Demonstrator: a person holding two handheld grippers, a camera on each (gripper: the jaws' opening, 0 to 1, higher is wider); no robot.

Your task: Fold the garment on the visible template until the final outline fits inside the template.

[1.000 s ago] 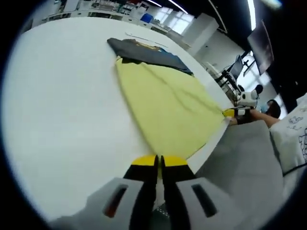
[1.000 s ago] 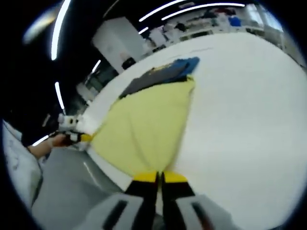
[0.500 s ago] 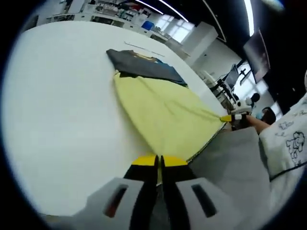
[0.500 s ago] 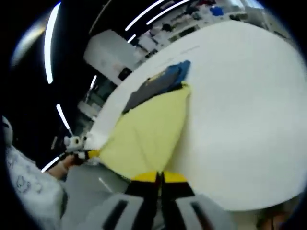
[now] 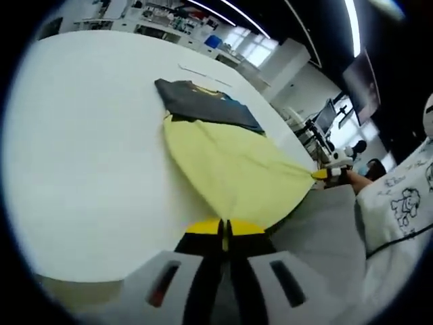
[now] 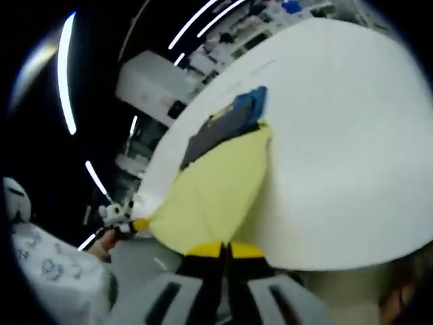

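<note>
A broad white table [image 5: 81, 149] was seen spread across both views, its near edge curving just ahead of the jaws. On it a yellow garment [image 5: 230, 169] was laid out as a wide triangular sheet, stretched from the table's near edge toward the far side. At its far end it was joined to, or lay over, a dark grey and blue folded cloth [image 5: 203, 105] that rested flat on the table; which of the two it was could not be told. No template outline could be made out under the fabric.

The left gripper [image 5: 225, 227] was seen with its yellow-tipped jaws pressed together on the near edge of the yellow garment. The right gripper [image 6: 224, 249] was likewise closed on the garment's edge, the cloth rising from between its jaws. In the left gripper view the right gripper was also seen at the far right corner of the cloth, held by a hand [image 5: 355, 179], with a white printed sleeve [image 5: 399, 203] beside it.
</note>
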